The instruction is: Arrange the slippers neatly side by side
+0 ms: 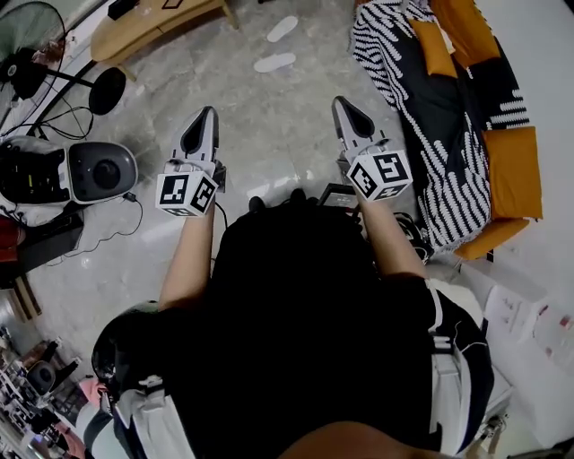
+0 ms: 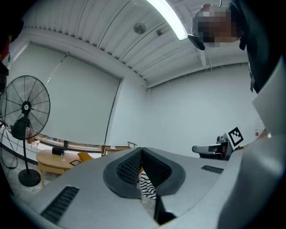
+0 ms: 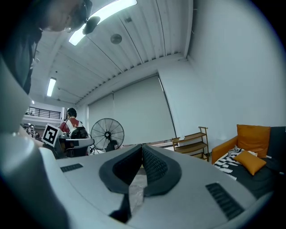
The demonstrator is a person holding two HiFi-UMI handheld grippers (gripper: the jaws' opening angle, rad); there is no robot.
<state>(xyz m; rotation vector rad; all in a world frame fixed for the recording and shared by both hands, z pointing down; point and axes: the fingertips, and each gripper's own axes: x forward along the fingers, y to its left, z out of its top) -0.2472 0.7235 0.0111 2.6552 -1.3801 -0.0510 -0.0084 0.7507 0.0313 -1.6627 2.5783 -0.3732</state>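
Two white slippers lie on the grey floor far ahead in the head view: one [image 1: 274, 62] nearer, the other [image 1: 282, 28] just beyond it, angled apart. My left gripper [image 1: 207, 117] is held level at centre-left, its jaws shut with nothing between them. My right gripper [image 1: 344, 109] is held level at centre-right, also shut and empty. Both point toward the slippers and are well short of them. In the left gripper view the shut pads [image 2: 141, 152] meet at the tip; the right gripper view shows the same [image 3: 142, 147]. The slippers show in neither gripper view.
An orange sofa [image 1: 513, 170] draped with a black-and-white patterned blanket [image 1: 421, 99] runs along the right. A round wooden table [image 1: 143, 27] stands at the far left. A standing fan's base [image 1: 108, 90], cables and a white machine [image 1: 63, 172] sit at the left.
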